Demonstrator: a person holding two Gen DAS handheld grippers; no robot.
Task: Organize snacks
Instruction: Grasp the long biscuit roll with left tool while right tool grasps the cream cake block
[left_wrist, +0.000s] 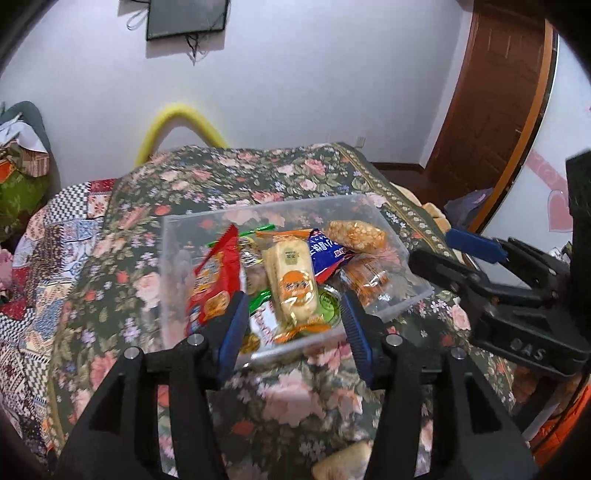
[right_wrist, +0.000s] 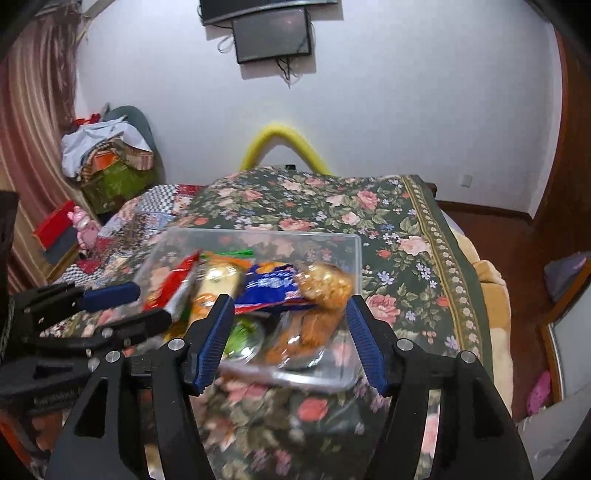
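A clear plastic box (left_wrist: 258, 210) stands on the floral cloth (left_wrist: 295, 398) and holds several snack packs: a red packet (left_wrist: 214, 284), a cream cake pack (left_wrist: 295, 280), a blue packet (left_wrist: 328, 251), an orange puffed snack bag (left_wrist: 356, 236) and a green-lidded cup (left_wrist: 327, 306). My left gripper (left_wrist: 293, 302) hangs open over the box's near edge, nothing between its fingers. My right gripper (right_wrist: 289, 301) is open too, above the box (right_wrist: 266, 232) on its right side, and grips nothing. Each gripper shows in the other's view, left gripper (right_wrist: 136, 306), right gripper (left_wrist: 454, 254).
One pale snack pack (left_wrist: 343, 461) lies on the cloth near the bottom edge. A yellow foam tube (left_wrist: 177, 118) arches behind the bed. A heap of clothes and boxes (right_wrist: 107, 155) sits at the left, a wooden door (left_wrist: 491, 85) at the right.
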